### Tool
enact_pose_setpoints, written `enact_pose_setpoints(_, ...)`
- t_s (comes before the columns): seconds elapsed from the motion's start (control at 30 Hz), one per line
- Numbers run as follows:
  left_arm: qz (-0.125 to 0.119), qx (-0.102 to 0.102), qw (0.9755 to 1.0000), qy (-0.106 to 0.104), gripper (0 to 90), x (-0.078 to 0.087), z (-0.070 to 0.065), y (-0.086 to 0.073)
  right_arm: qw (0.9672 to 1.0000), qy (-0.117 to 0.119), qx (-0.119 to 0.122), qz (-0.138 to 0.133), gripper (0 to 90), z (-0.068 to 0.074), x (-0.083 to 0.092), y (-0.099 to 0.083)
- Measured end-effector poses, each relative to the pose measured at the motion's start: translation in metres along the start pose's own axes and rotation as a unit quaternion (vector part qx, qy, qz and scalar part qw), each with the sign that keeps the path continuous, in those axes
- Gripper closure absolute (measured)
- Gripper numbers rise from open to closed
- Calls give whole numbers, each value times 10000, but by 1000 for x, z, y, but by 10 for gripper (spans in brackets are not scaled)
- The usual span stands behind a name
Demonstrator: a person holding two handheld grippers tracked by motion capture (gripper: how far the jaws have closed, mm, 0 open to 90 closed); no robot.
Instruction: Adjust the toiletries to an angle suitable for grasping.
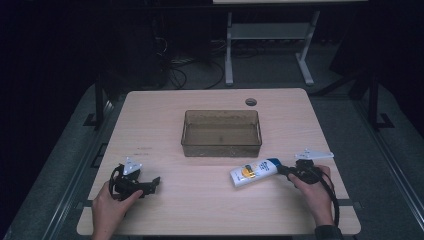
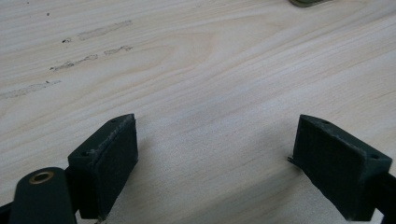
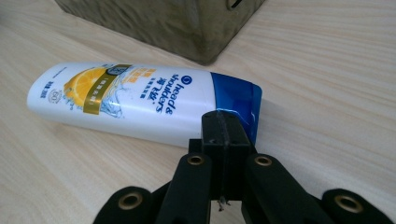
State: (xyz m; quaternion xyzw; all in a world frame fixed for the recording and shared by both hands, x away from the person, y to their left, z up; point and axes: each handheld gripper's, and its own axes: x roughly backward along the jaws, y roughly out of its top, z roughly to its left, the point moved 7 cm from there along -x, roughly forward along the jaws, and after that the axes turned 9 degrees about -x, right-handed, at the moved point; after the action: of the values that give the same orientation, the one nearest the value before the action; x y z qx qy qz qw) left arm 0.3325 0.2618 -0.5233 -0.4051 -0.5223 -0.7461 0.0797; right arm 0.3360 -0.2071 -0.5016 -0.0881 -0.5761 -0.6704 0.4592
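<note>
While my right hand-held gripper (image 3: 224,140) is sitting with its jaws pressed together on nothing, its tip is meeting the blue cap end of the shampoo bottle (image 3: 135,100) lying just ahead on the counter (image 1: 200,200). Beyond the bottle, the brown bin (image 1: 221,133) is standing. My left hand-held gripper (image 2: 217,163) is resting wide open.

The left gripper (image 1: 156,182) is black, with a small grey three-cornered plate on top of its body. In the left gripper view its two jaws end in thick black blocks with matte faces, and one arm carries a round brass-coloured rivet. The right gripper (image 1: 281,169) is also black, with a pale grey three-cornered plate and a black cable behind it. Its linkage arms show four brass-coloured rivets. A dark sleeve cuff covers the right wrist.
</note>
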Motion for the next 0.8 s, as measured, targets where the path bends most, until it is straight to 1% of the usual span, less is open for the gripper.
enact_pose_setpoints(0.37, 0, 1, 10000, 0, 128, 0, 0, 0, 10000, -36, -22, -54, 900, -6, -7, 8)
enact_pose_setpoints(0.57, 0, 1, 10000, -1, 128, 0, 0, 0, 9999, -37, -74, -141, 900, -9, -10, 13)
enact_pose_setpoints(0.67, 0, 1, 10000, 0, 128, 0, 0, 0, 9998, -21, -54, -182, 900, -3, -6, 14)
enact_pose_setpoints(0.7, 0, 1, 10000, 0, 128, 0, 0, 0, 9998, -21, -54, -182, 900, -3, -6, 14)
enact_pose_setpoints(0.73, 0, 0, 10000, 0, 128, 0, 0, 0, 9999, 8, -43, -153, 900, 1, -5, 14)
enact_pose_setpoints(0.77, 0, 0, 10000, 0, 128, 0, 0, 0, 9999, 8, -43, -153, 900, 1, -5, 14)
enact_pose_setpoints(0.8, 0, 0, 10000, 0, 128, 0, 0, 0, 9999, 79, 6, -125, 900, 9, -4, 14)
